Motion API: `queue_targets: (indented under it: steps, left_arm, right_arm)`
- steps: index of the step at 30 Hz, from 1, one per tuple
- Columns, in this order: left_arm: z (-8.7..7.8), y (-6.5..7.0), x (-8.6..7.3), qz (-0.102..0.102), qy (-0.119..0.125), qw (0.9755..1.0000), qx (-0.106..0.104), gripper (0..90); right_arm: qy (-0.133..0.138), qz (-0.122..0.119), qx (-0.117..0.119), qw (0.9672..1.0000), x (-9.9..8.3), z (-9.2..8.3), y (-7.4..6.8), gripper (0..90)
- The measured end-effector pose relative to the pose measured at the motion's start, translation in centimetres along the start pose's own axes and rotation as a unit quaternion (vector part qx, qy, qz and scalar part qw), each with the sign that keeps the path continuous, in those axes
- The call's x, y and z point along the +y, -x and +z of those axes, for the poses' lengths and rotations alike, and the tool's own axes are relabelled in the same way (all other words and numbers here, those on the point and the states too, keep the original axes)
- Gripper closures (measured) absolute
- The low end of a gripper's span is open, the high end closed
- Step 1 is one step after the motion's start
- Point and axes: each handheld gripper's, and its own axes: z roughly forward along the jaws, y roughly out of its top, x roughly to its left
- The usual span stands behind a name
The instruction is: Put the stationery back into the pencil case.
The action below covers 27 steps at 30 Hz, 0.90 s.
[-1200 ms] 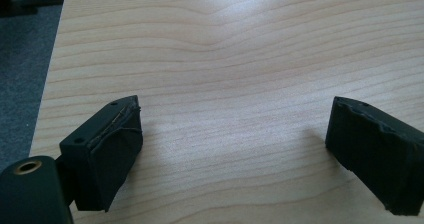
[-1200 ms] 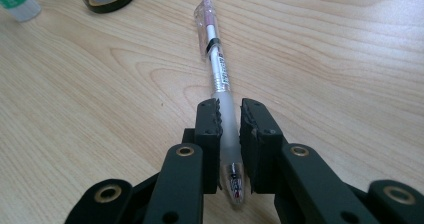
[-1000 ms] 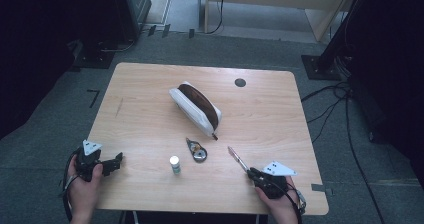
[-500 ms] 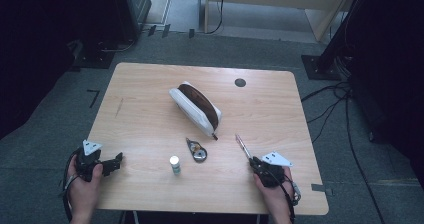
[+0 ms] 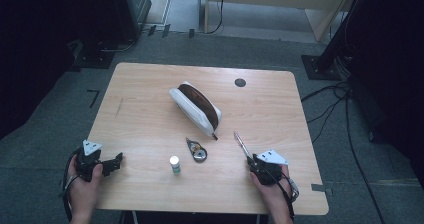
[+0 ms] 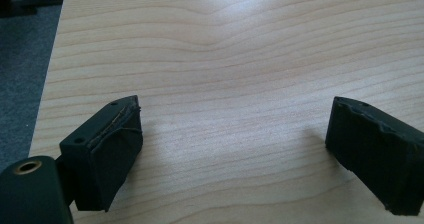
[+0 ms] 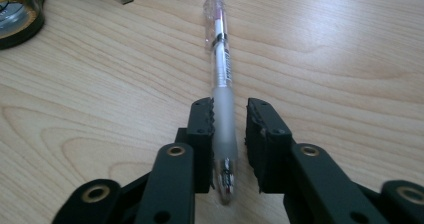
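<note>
Pen [image 7: 220,79] lies on the worktop [image 5: 150,124] between my right tongs [image 7: 231,134], whose jaws have just been opening; a gap shows on one side. My left tongs [image 6: 235,149] gape wide, holding nothing, low by the worktop's near left edge.

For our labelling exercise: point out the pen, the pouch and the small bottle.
pen [image 7: 220,69]: right gripper view, on its clear barrel.
pouch [image 5: 189,110]: high view, on its white side.
bottle [image 5: 174,161]: high view, on its white cap.

High view looks down on whole table [image 5: 150,99]; tong views ride close, level over tabletop.
</note>
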Motion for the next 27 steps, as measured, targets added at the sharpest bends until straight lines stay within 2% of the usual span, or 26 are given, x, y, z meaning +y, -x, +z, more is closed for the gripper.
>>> queue_targets:
  steps: [5,7,9,11,13,27]
  left_arm:
    - [0.0,0.0,0.0,0.000,0.000,1.0000,0.000,8.4]
    - [0.0,0.0,0.0,0.001,0.000,1.0000,-0.001,8.4]
    - [0.0,0.0,0.0,0.001,0.000,1.0000,-0.001,8.3]
    - [0.0,0.0,0.0,0.001,0.000,1.0000,-0.001,8.4]
    - [0.0,0.0,0.0,0.002,0.000,1.0000,-0.001,8.4]
    - [0.0,0.0,0.0,0.001,0.000,1.0000,-0.001,8.4]
  right_arm:
    - [0.001,-0.005,0.002,1.0000,-0.2,-0.2,0.1,80.1]
    - [0.001,0.001,0.004,1.0000,-0.2,-0.2,0.1,80.7]
    - [0.002,0.021,0.008,0.9997,-0.2,-0.2,0.2,80.9]
    - [0.008,0.017,0.005,0.9998,-0.2,-0.3,0.2,81.0]
    - [0.013,0.021,0.016,0.9996,-0.1,-0.4,0.1,81.0]
    - [0.045,0.029,0.023,0.9983,2.5,-2.1,0.8,81.0]
